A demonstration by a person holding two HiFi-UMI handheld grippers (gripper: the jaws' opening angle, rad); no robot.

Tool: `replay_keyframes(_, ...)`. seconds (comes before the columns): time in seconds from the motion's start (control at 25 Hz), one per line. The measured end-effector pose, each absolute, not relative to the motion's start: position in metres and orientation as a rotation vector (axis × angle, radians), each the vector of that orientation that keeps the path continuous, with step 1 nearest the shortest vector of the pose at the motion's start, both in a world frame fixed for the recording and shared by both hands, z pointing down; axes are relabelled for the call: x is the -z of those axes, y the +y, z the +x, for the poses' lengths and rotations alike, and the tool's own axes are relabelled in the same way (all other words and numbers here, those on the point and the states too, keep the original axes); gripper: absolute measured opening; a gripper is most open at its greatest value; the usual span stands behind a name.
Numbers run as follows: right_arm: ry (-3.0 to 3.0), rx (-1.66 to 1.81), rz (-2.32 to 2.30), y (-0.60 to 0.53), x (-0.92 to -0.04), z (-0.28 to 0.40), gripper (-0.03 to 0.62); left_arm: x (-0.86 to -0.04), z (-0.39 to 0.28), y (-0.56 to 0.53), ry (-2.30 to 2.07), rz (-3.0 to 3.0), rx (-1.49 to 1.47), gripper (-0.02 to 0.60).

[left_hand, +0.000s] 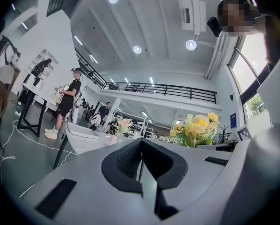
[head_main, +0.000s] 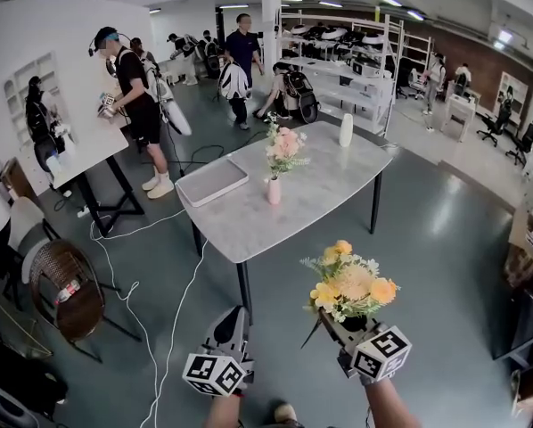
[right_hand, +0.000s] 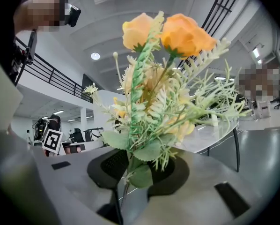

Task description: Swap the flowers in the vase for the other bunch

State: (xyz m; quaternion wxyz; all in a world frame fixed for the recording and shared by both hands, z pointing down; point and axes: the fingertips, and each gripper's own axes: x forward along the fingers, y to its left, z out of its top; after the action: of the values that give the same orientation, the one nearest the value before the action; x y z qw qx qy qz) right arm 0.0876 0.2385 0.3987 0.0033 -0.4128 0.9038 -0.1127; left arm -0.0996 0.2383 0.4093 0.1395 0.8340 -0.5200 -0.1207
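In the head view, the right gripper [head_main: 342, 326] is holding the yellow bunch [head_main: 351, 285] upright, blooms up and stems down between the jaws, probably so that the stems are pointing the right way for going into a vase. The left gripper [head_main: 233, 321] is sitting beside it, low in the picture, carrying nothing. Both are hanging well short of the grey table [head_main: 338, 185], where the pink vase [head_main: 274, 191] is standing near the middle with the pink flowers [head_main: 285, 145] in it; these are not yet taken out. A flat tray [head_main: 211, 182] and a white bottle [head_main: 346, 129] are sharing the tabletop. In the left gripper view, the jaws are resting clenched together with nothing between them, which is leaving this gripper free, by judgement, for pulling the pink flowers out. In the right gripper view, the jaws are gripping the yellow bunch low on its stems, just under the lowest leaves, so the flower heads are standing clear above the pads.
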Motion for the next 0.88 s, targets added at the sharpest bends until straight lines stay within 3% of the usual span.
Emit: replay_keyframes(0.88,2.843,0.371,-1.310,0.193,-0.415,0.075,0.124,-0.425,-0.096,0.204,-1.467,2.419,0.326,0.014)
